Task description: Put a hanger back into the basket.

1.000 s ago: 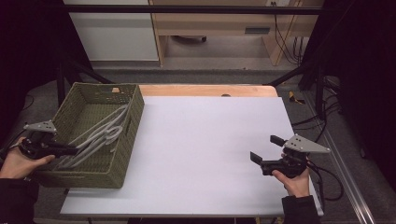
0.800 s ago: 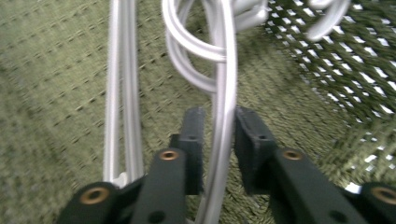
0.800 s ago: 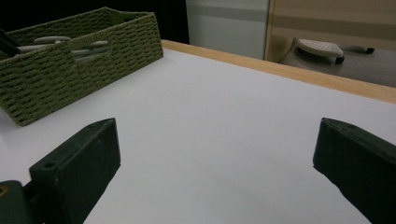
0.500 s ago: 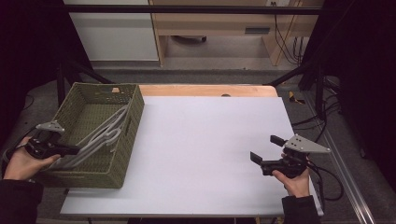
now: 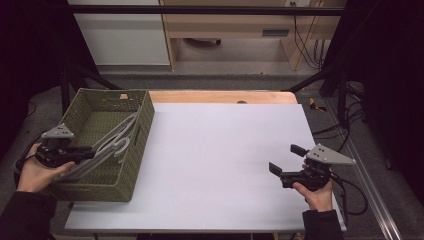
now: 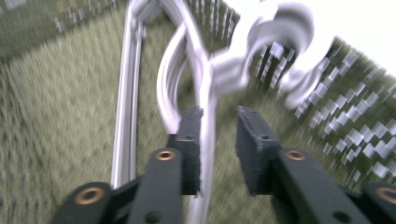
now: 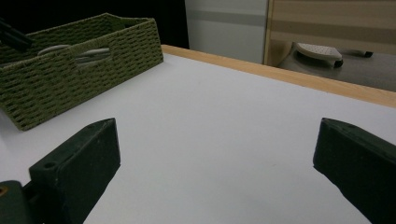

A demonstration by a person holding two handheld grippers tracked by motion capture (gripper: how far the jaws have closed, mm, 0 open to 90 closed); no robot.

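White hangers (image 5: 112, 145) against woven basket (image 5: 142, 125) wall.

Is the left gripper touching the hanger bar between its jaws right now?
Touching. In the left gripper view the white hanger bar lies against the left gripper's left pad, with a gap to the other pad; the jaws have just been opening.
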